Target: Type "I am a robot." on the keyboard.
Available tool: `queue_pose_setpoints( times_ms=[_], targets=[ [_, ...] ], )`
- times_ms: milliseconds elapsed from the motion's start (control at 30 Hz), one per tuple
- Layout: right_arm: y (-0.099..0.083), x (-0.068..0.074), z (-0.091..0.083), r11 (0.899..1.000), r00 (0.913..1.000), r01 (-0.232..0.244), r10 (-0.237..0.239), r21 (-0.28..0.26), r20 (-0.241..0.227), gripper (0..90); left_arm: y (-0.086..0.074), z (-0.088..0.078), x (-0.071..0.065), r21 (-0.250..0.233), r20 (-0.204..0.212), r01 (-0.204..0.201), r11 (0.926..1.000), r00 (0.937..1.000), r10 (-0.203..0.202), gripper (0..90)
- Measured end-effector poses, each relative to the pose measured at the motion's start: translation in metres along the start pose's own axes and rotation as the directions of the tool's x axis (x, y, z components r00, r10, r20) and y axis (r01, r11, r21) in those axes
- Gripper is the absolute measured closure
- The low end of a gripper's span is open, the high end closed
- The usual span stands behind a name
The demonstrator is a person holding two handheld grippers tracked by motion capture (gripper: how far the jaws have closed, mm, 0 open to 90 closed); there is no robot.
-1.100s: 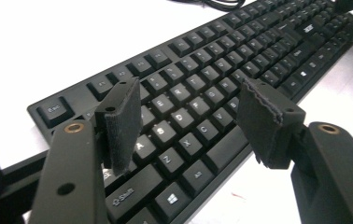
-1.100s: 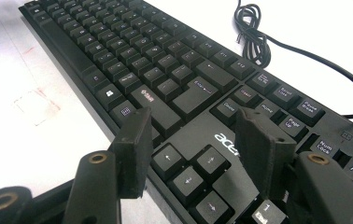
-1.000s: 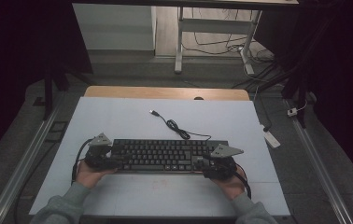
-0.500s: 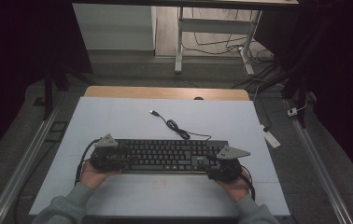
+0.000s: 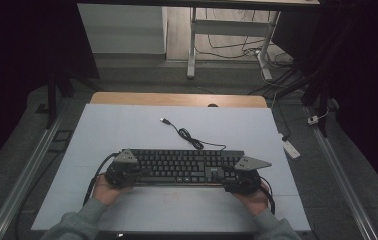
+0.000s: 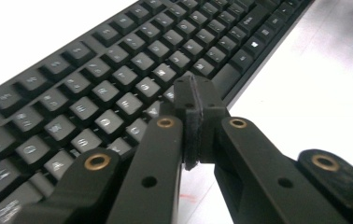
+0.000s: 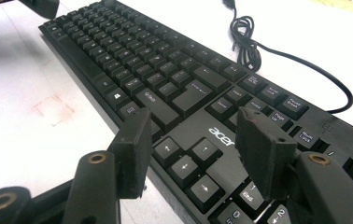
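A black keyboard (image 5: 182, 165) lies across the white table near the front, its cable (image 5: 187, 135) curling back to a loose plug (image 5: 164, 120). My left gripper (image 5: 126, 172) is at the keyboard's left end. In the left gripper view it (image 6: 194, 93) hangs over the letter keys (image 6: 95, 70), and its jaws have just been closing; the pads now meet with nothing between them. My right gripper (image 5: 237, 180) is at the right end. In the right gripper view it (image 7: 193, 116) stands open above the arrow keys (image 7: 184, 158), gripping nothing.
A faint red square (image 7: 53, 109) is drawn on the white sheet in front of the keyboard. The wooden table edge (image 5: 177, 99) runs along the back. Metal rails flank the table, and a white power strip (image 5: 290, 147) lies on the floor at the right.
My left gripper has shifted right onto the keyboard's left end and its jaws have closed. The right gripper and the keyboard have stayed put.
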State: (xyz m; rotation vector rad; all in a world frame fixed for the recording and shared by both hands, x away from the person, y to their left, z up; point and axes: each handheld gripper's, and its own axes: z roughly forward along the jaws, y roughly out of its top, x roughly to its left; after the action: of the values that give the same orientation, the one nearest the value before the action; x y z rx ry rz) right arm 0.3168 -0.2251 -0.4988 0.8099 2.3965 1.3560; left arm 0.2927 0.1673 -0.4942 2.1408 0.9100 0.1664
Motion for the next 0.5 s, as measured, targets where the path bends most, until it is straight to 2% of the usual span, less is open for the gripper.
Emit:
queue_pose_setpoints(
  times_ms=[133, 500],
  targets=[
    [0.000, 0.001, 0.000, 1.000, 1.0000, 0.000, 0.000, 0.011, 0.007, 46.6, 0.002, 0.008, -0.005, 0.030, 0.001, -0.021, 0.9993, 0.9998, 0.021, 88.5],
    [-0.002, 0.003, -0.001, 1.000, 0.9999, 0.006, -0.006, 0.018, 0.014, 46.7, 0.000, 0.025, -0.008, 0.055, -0.018, -0.050, 0.9972, 0.9986, 0.051, 88.4]
  ],
)
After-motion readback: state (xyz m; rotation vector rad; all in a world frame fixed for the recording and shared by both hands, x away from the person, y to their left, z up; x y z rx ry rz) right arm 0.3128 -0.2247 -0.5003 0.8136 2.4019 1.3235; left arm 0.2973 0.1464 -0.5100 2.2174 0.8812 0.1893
